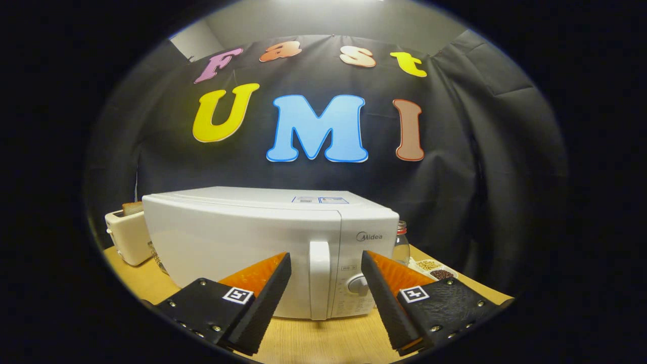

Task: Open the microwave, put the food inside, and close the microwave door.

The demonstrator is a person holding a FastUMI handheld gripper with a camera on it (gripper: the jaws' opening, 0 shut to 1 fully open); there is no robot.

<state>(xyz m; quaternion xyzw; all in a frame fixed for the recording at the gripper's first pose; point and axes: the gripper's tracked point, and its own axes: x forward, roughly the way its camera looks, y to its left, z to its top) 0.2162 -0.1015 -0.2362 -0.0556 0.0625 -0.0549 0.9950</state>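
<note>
The microwave [263,247] is white, with a curved front, and sits on the wooden counter [323,338]. Its door [237,253] is shut. A vertical white handle [319,280] runs down the door's right edge, and a round dial [359,285] sits on the panel just right of it. Two labels lie on the top.

The gripper [326,263] has its fingers [263,283] spread wide and holding nothing; the handle stands just beyond the gap between them, untouched.

Left of the microwave, a white toaster [126,237] holds a slice of bread [132,207] upright in its slot. Right of the microwave stands a clear jar [402,245] with a red lid, contents unclear. Beside it, a white divided tray [433,269] holds pale grains in one compartment and dark ones in another.
</note>
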